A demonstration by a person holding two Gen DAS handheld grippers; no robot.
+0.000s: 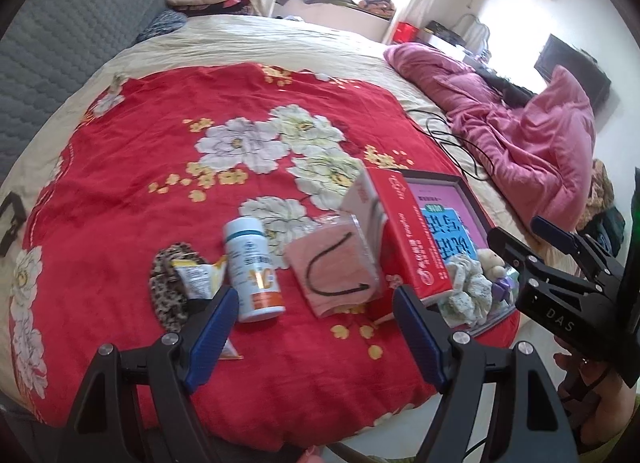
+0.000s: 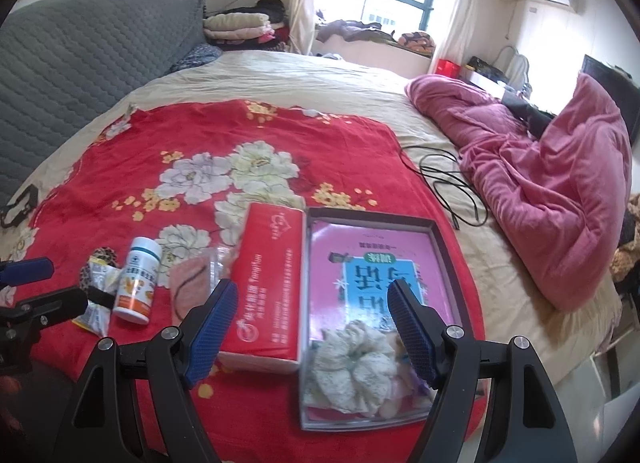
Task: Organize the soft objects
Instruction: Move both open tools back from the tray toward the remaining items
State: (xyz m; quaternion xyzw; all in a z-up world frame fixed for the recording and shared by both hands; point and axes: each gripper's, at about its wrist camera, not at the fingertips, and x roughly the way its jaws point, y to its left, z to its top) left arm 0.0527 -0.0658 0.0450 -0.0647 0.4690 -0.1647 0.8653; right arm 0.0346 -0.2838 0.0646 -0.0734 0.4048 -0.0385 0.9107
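On the red floral blanket (image 1: 160, 167) lie a pink face mask in a clear wrapper (image 1: 334, 267) (image 2: 191, 287), a leopard-print scrunchie (image 1: 166, 291) (image 2: 96, 263), a white bottle (image 1: 254, 271) (image 2: 138, 281) and a red tissue pack (image 1: 408, 231) (image 2: 266, 287). A shallow box (image 2: 308, 303) (image 1: 456, 183) holds a pale lace scrunchie (image 2: 354, 367) (image 1: 468, 295) and a small plush toy (image 1: 492, 261). My left gripper (image 1: 316, 327) hangs open above the mask and bottle, holding nothing. My right gripper (image 2: 310, 327) (image 1: 532, 239) is open and empty over the tissue pack and the box.
A small yellow sachet (image 1: 200, 275) (image 2: 100, 283) lies on the leopard scrunchie. A crumpled pink quilt (image 2: 552, 191) and a black cable (image 2: 444, 183) lie right of the blanket. The grey quilted headboard (image 2: 80, 63) stands at left, folded clothes (image 2: 240, 27) behind.
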